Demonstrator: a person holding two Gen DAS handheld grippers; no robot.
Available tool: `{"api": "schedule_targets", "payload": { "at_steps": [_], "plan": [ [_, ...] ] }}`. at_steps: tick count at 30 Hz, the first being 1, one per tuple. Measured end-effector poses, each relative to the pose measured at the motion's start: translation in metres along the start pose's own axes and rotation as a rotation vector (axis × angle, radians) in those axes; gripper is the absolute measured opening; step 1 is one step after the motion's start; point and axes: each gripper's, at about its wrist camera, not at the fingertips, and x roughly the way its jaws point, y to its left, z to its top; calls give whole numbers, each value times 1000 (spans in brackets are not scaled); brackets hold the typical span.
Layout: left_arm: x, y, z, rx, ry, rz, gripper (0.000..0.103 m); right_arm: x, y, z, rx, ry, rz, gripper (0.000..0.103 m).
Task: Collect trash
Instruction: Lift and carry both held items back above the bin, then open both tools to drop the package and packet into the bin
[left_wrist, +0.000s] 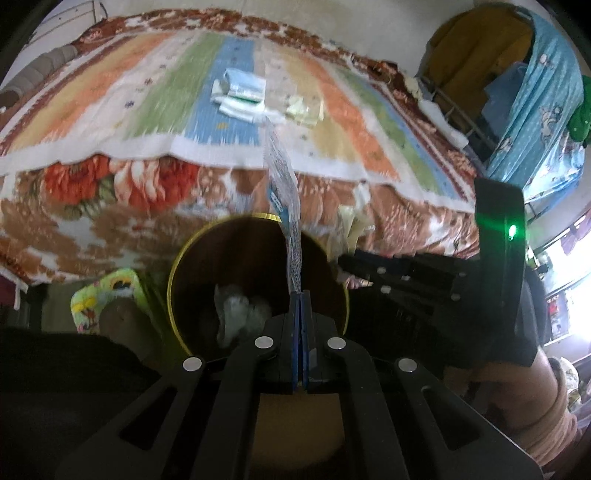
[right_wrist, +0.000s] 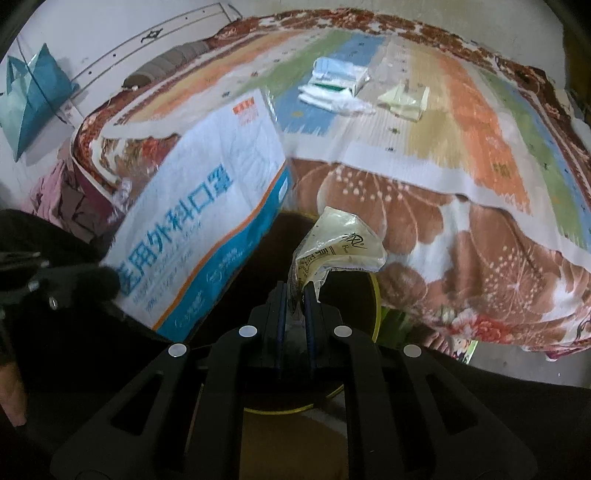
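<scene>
Beside a bed with a striped cover, a yellow-rimmed bin stands on the floor. Left gripper, jaws fully together, pinches a blue-and-white packet edge-on above the bin's mouth. Right gripper, jaws narrow, clamps a crumpled yellowish wrapper over the same bin. Recommendation: lower both past the rim before releasing. More wrappers lie on the bed.

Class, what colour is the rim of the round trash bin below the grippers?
Yellow-gold; the trash bin rim shows best in the left wrist view.
</scene>
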Motion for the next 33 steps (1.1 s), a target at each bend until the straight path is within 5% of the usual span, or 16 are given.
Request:
{"api": "schedule_targets", "payload": {
  "at_steps": [22,24,26,28,33],
  "plan": [
    [70,31,-8,-249,326,9,0,70,-11,-9,74,272,48,12],
    [77,35,-5,-272,351,18,0,72,-14,-7,88,282,57,25],
    [82,38,-1,-277,362,39,13,72,-18,-4,115,276,62,42],
    [83,39,3,-277,363,54,31,70,-21,1,132,263,71,44],
    [77,42,18,-270,343,59,34,65,-25,7,151,236,88,53]
  ]
}}
